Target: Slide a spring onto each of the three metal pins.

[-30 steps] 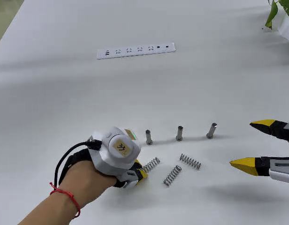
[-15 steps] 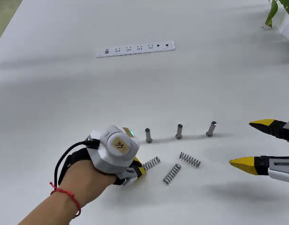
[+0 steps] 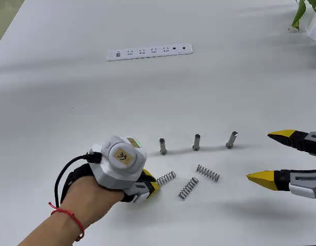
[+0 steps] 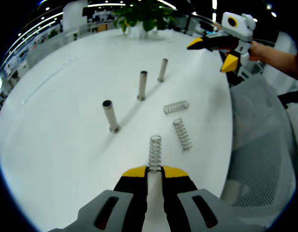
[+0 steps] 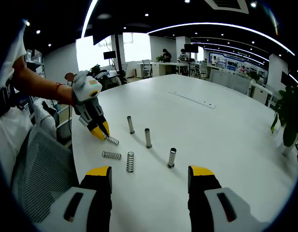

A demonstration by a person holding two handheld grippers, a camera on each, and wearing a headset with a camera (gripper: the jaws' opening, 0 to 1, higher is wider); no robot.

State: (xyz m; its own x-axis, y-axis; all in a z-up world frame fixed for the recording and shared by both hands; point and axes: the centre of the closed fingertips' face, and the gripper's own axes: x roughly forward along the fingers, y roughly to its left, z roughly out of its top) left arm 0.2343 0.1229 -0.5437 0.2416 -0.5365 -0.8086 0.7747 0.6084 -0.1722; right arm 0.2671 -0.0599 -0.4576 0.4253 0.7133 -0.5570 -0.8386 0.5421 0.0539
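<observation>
Zero of 3 pins [image 3: 196, 142] sprung: left gripper [image 4: 155, 170] jaws pinch end of near spring [image 4: 154, 151], other 2 springs [image 4: 182, 134] ahead-right on desk [image 3: 147, 102], pins beyond; right gripper [image 3: 259, 155] jaws wide, w/ nothing held.

Holds the left gripper [image 3: 150, 187] in the left hand [image 3: 91, 197], with the forearm stretched in from the lower left of the head view and a red cord [image 3: 65, 218] round the wrist. Sets its yellow tips low at the worktop [image 3: 147, 102], jaws almost together, pinched on the near end of a spring [image 4: 155, 150]. Holds the right gripper [image 3: 260, 156] off to the right, raised above the worktop and well apart from the left, jaws spread wide and pointing toward the other hand, with the right hand [image 4: 264, 48] showing in the left gripper view.
</observation>
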